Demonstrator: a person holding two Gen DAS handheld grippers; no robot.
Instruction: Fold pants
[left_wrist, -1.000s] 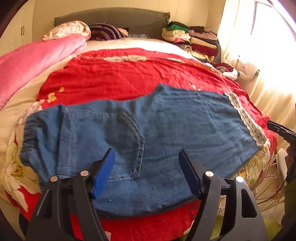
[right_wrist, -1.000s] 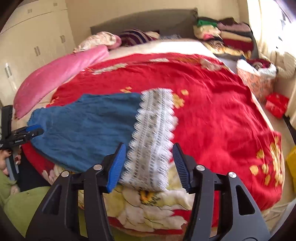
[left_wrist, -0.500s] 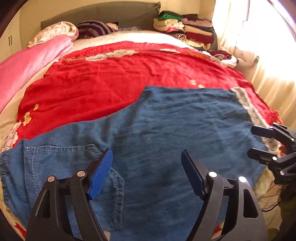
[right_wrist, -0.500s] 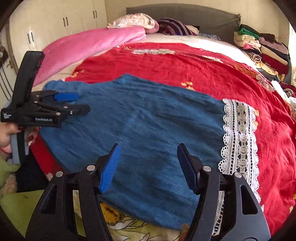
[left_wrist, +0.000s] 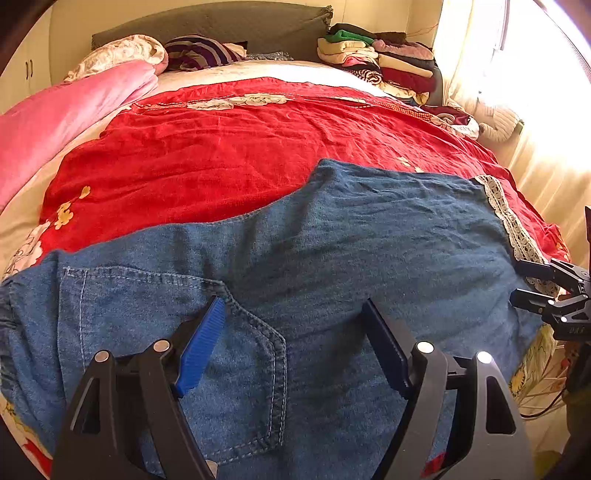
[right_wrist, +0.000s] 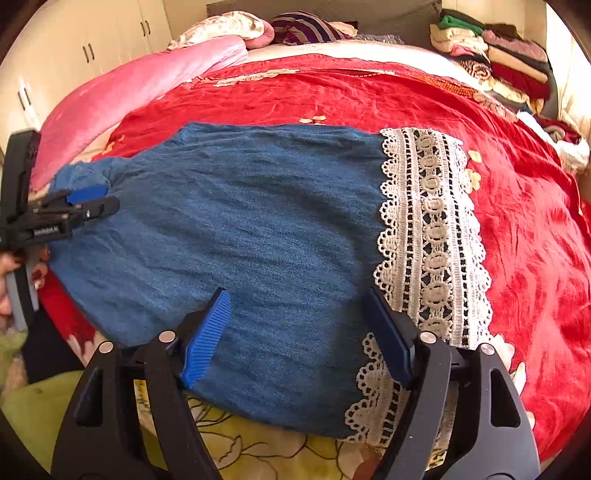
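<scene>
We look down along our right gripper (right_wrist: 295, 332), its jaws opening with nothing pressed between the blue pads (right_wrist: 205, 336), which hover over the blue pants (right_wrist: 240, 236). The pants lie flat across the red bedspread (right_wrist: 517, 221), and their white lace hem (right_wrist: 428, 236) runs down just beside the right-hand pad. At the left edge our left gripper (right_wrist: 92, 203) reaches over the far end of the denim, a hand (right_wrist: 22, 266) on its grip. Beyond lie a pink blanket (right_wrist: 129, 96), a striped pillow (right_wrist: 310, 31), and stacked clothes (right_wrist: 498, 55) at the head of the bed.
</scene>
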